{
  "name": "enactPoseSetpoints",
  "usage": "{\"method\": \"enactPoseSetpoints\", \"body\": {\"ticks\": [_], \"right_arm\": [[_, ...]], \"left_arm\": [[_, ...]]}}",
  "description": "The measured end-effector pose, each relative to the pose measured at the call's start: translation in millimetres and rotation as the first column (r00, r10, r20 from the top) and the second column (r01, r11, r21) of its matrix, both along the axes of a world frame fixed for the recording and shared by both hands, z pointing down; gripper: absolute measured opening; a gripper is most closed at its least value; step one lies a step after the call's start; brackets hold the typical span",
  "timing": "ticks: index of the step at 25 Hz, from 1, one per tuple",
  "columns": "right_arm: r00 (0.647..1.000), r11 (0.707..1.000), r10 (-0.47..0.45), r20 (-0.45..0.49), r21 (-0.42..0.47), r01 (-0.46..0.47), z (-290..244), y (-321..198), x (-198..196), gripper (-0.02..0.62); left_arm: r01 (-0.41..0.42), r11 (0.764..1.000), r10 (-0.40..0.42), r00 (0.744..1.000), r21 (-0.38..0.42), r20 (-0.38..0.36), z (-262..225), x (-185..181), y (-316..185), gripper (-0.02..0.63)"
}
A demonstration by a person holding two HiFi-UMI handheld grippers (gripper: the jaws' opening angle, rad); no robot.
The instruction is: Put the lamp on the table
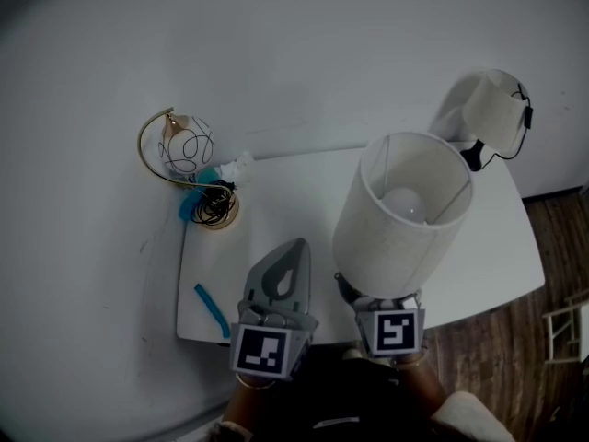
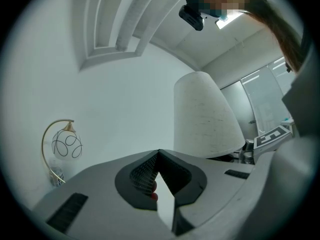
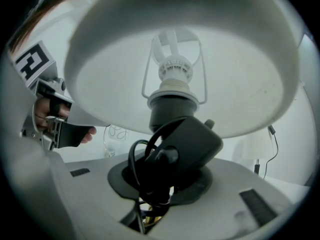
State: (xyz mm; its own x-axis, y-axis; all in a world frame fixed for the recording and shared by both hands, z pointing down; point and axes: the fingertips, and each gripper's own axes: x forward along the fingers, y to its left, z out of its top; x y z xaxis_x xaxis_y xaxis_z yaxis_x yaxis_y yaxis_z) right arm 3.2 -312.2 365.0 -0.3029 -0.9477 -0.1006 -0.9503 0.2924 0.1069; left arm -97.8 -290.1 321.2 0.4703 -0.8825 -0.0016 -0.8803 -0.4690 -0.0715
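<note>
Your right tongs (image 3: pixel 159 181) clench lamp (image 1: pixel 402 212) at base; shade upright above them, over tabletop (image 1: pixel 276 201) mid-frame; left tongs (image 1: pixel 296 247) closed, empty, alongside.

The white worktop (image 1: pixel 276 201) is carrying four things. Ahead and to the left of the left claw (image 1: pixel 294 249), a gold arc lamp (image 1: pixel 179 150) is standing at the far corner, with a coiled black cord (image 1: pixel 213 205) lying at its base. A blue strip (image 1: pixel 212 309) is lying just left of that claw. Well ahead and to the right of the right claw (image 3: pixel 162 181), a small white-shaded lamp (image 1: pixel 497 109) is standing.
</note>
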Motion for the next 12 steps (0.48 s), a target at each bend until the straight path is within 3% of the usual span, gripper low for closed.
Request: {"method": "enactPoseSetpoints", "body": {"ticks": [12], "right_arm": [[1.000,1.000,0.008,-0.028,0.011,-0.008,16,-9,1,0.097]], "left_arm": [[0.023,1.000,-0.023,1.000,-0.006,-0.001,4,-4,-9,0.000]]}}
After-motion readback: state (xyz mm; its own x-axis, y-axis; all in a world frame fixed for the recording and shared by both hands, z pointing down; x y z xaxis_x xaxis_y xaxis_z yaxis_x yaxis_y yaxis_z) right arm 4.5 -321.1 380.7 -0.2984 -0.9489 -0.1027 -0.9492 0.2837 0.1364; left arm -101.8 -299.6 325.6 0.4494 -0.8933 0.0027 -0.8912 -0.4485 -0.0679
